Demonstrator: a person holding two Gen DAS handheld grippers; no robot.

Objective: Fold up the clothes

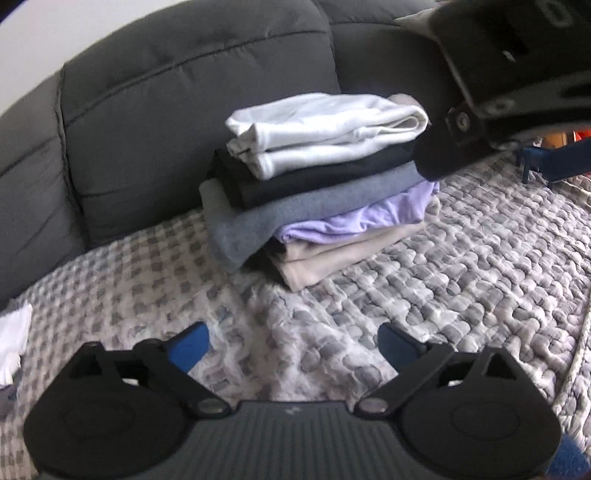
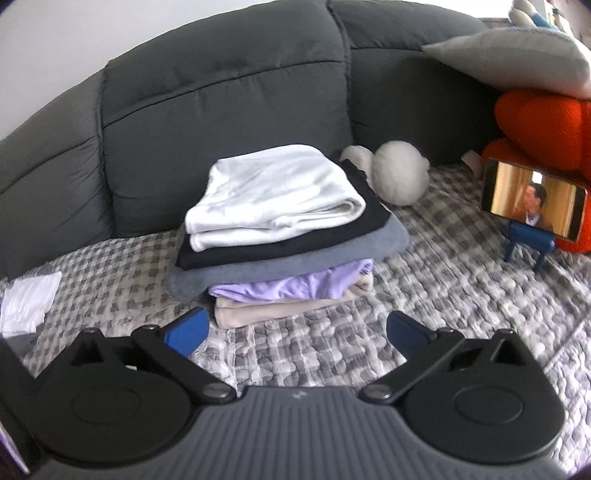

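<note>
A dark grey sofa [image 2: 229,85] with stitched, padded back cushions curves around the scene, and a pale wall [image 2: 55,33] shows above it. A quilted grey-and-white checked blanket [image 2: 461,288] covers the seat. At the right corner a light grey pillow [image 2: 517,59] rests on orange cushions [image 2: 543,118]. Soft, even daylight fills the room.

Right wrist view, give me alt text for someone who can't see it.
A stack of folded clothes, white on top, sits on a checked blanket against a grey sofa. The right claw is open and empty in front; a phone on a stand plays at right.
</note>
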